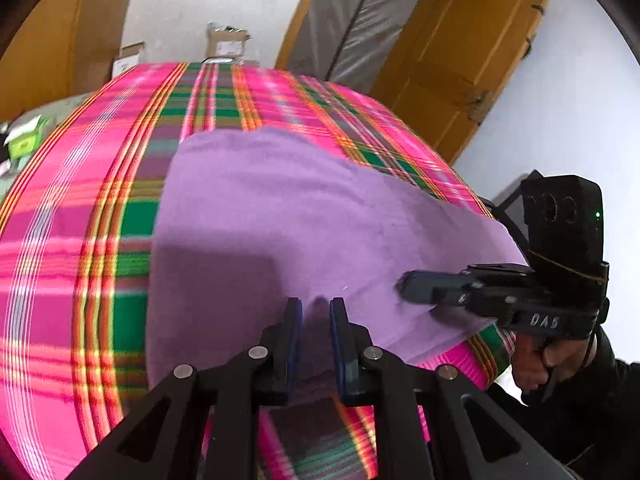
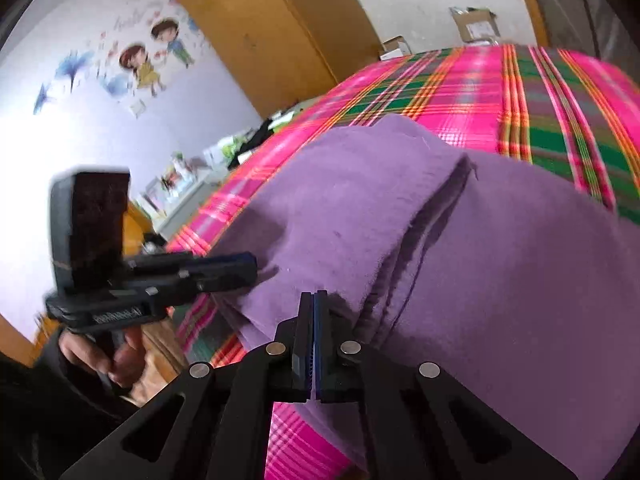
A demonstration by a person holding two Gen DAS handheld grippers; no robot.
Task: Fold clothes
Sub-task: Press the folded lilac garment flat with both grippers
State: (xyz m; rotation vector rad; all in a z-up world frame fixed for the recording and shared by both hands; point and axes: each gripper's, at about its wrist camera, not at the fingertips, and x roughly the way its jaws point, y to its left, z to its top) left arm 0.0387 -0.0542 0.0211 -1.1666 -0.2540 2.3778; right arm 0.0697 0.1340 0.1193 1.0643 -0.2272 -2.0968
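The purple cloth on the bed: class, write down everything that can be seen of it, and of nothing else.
The purple cloth is plain lilac, soft and fuzzy like fleece, with no print. It lies on the pink and green plaid bedcover, near its front edge. It is folded: the right wrist view shows stacked layers and a raised fold edge. The left gripper has a bunch of its near edge between slightly parted fingers. The right gripper is shut at its front edge.
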